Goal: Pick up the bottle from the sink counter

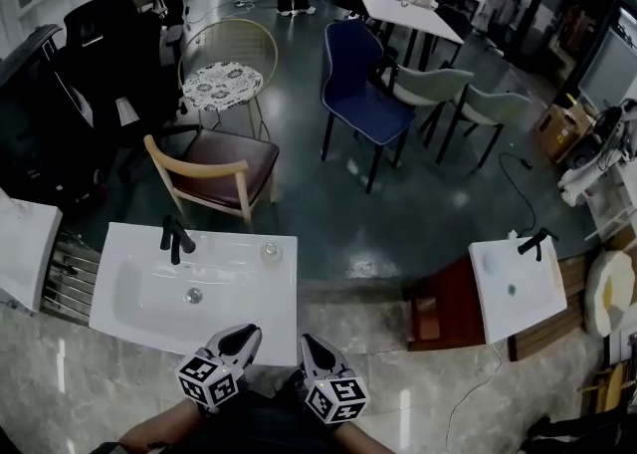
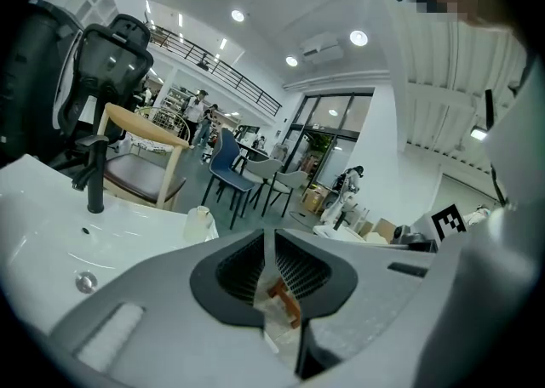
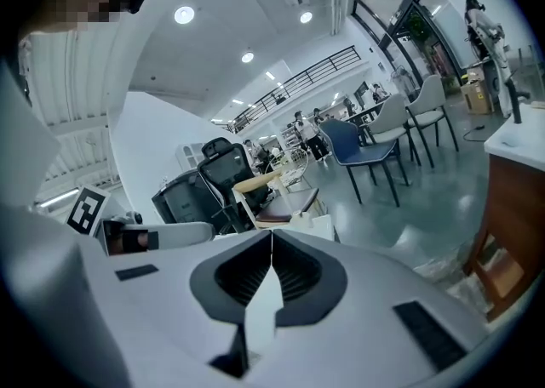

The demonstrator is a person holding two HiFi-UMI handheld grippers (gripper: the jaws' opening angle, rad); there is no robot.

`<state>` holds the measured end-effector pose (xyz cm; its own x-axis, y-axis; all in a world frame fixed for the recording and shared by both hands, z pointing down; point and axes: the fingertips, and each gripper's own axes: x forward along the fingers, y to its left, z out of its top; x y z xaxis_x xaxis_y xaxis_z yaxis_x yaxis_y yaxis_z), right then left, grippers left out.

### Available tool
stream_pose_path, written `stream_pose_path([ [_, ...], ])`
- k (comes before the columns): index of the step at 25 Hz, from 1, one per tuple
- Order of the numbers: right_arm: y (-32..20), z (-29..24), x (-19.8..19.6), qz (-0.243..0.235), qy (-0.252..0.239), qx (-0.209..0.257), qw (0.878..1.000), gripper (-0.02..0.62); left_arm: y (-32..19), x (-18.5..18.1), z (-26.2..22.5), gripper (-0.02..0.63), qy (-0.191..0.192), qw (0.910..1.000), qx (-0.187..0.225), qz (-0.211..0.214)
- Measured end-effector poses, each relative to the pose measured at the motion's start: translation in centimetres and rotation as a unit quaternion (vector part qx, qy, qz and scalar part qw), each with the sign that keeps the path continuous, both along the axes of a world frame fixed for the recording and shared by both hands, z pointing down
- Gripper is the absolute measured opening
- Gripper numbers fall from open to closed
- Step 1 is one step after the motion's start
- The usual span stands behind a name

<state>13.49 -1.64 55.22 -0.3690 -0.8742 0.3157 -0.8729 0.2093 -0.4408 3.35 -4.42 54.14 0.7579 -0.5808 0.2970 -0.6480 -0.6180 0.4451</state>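
Note:
A small clear bottle (image 1: 271, 251) stands upright on the far right corner of the white sink counter (image 1: 119, 243), right of the black faucet (image 1: 175, 238). In the left gripper view the bottle (image 2: 199, 223) shows just beyond the jaws, left of their line. Both grippers hover at the counter's near edge, short of the bottle. My left gripper (image 1: 250, 332) is shut with nothing in it, its jaws meeting (image 2: 266, 235). My right gripper (image 1: 307, 341) is beside it, also shut and empty (image 3: 272, 234).
A drain (image 1: 194, 295) sits in the basin. A second white sink (image 1: 515, 290) on a wooden stand is at the right. Behind the counter stand a wooden chair (image 1: 214, 169), a blue chair (image 1: 362, 94) and a black office chair (image 1: 109, 49). People stand far off.

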Motion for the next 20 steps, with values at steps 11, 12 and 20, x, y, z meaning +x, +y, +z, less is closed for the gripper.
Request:
stream_pose_path([
  [11,-3.5,1.8,1.3,-0.004,-0.008,-0.02,1.0,0.008,-4.4,-1.1,0.5,0.04,-0.033,0.9987,0.018,-0.034],
  [12,-4.0,1.8,1.3,0.0,-0.009,-0.022,1.0,0.008,-4.8,-1.2,0.7,0.04,-0.041,0.9985,0.022,-0.03],
  [20,-6.5,3.4,0.6,0.025,-0.006,-0.044,0.999,0.008,-9.1,-2.2,4.6,0.04,-0.055,0.9984,-0.005,-0.016],
])
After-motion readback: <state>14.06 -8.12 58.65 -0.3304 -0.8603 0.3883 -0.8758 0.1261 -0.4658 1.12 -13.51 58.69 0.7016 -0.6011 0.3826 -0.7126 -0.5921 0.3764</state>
